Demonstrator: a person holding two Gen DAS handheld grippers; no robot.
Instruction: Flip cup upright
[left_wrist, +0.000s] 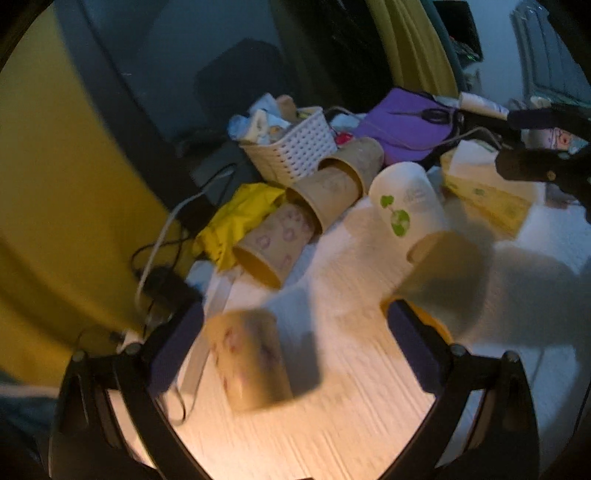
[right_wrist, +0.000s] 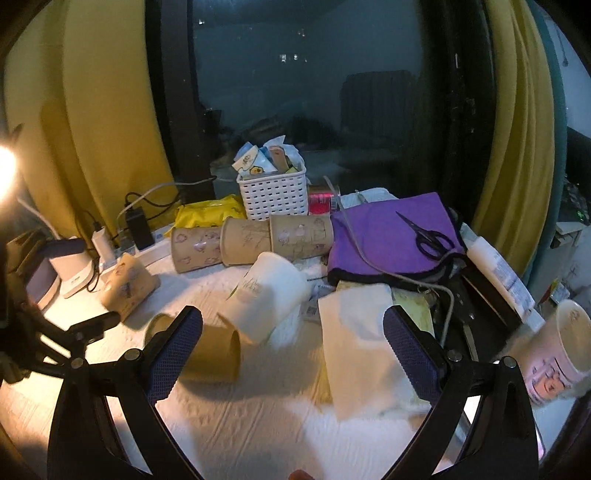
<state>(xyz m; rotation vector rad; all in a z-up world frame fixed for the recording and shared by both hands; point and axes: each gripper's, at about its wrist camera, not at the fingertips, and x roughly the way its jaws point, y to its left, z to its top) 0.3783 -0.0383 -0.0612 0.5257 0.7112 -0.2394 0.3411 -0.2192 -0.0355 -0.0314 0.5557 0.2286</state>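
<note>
Several paper cups lie on their sides on the white table (left_wrist: 332, 424). A tan cup with pink prints (left_wrist: 249, 363) lies between the fingers of my open left gripper (left_wrist: 295, 347), not touched; it also shows in the right wrist view (right_wrist: 129, 286). A white cup with a green print (left_wrist: 404, 201) and a plain brown cup (left_wrist: 439, 273) lie further right; in the right wrist view they are the white cup (right_wrist: 267, 295) and the brown cup (right_wrist: 207, 347). My right gripper (right_wrist: 293, 345) is open and empty above the table.
Three nested brown cups (right_wrist: 251, 240) lie in a row behind. A white basket (right_wrist: 273, 192), a purple cloth (right_wrist: 388, 236) with scissors (right_wrist: 428, 236), a tissue box (right_wrist: 365, 343), a yellow bag (left_wrist: 240, 214) and chargers with cables (right_wrist: 136, 221) crowd the back. An upright printed cup (right_wrist: 554, 354) stands at the right.
</note>
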